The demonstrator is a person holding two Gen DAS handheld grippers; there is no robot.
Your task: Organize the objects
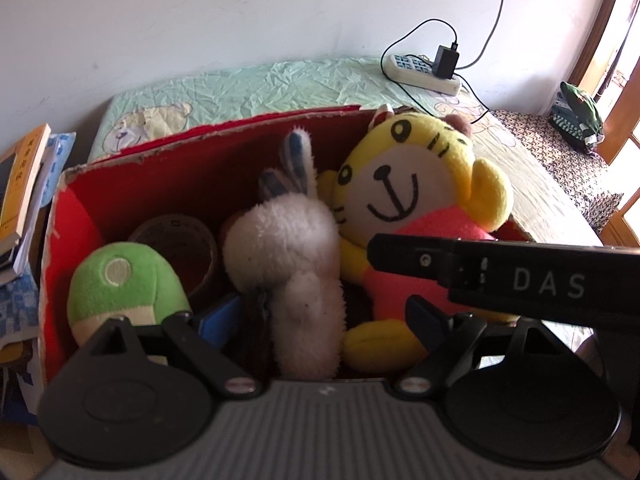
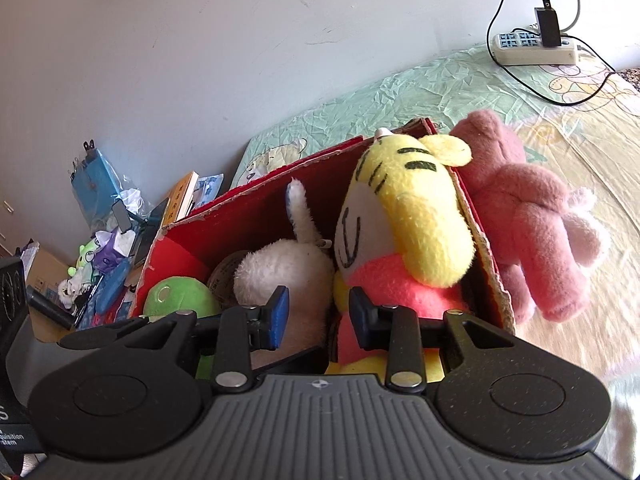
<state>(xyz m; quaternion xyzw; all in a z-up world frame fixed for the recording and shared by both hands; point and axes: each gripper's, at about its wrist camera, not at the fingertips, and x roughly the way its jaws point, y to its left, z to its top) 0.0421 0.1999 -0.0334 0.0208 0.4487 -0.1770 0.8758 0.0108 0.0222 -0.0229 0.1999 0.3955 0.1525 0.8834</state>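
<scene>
A red cardboard box (image 1: 132,184) sits on a bed covered with a pale green printed sheet (image 1: 256,88), and it is packed with soft toys. From the left wrist view, a green plush (image 1: 120,280) lies in the box's left part, a roll of tape (image 1: 180,240) behind it, a white fluffy rabbit (image 1: 288,264) in the middle with its striped ears up, and a yellow tiger plush (image 1: 412,196) in a pink shirt leaning against the right wall.

The left gripper (image 1: 316,320) hangs over the near edge of the box, its fingers spread to either side of the white rabbit's body; whether the pads actually press into the fur I cannot tell. The black body of the other tool crosses in front of the tiger's lower half.

The right gripper (image 2: 320,316) reaches in from the near right corner, its jaws standing fairly narrow with a gap between them. The blue-padded left finger (image 2: 280,312) sits against the rabbit's flank and the right finger at the tiger's pink shirt; nothing is pinched between them.

A pink plush (image 2: 532,216) lies on the bed outside, touching the box's right wall (just beside the tiger's head). A power strip (image 2: 536,46) rests near the wall.
</scene>
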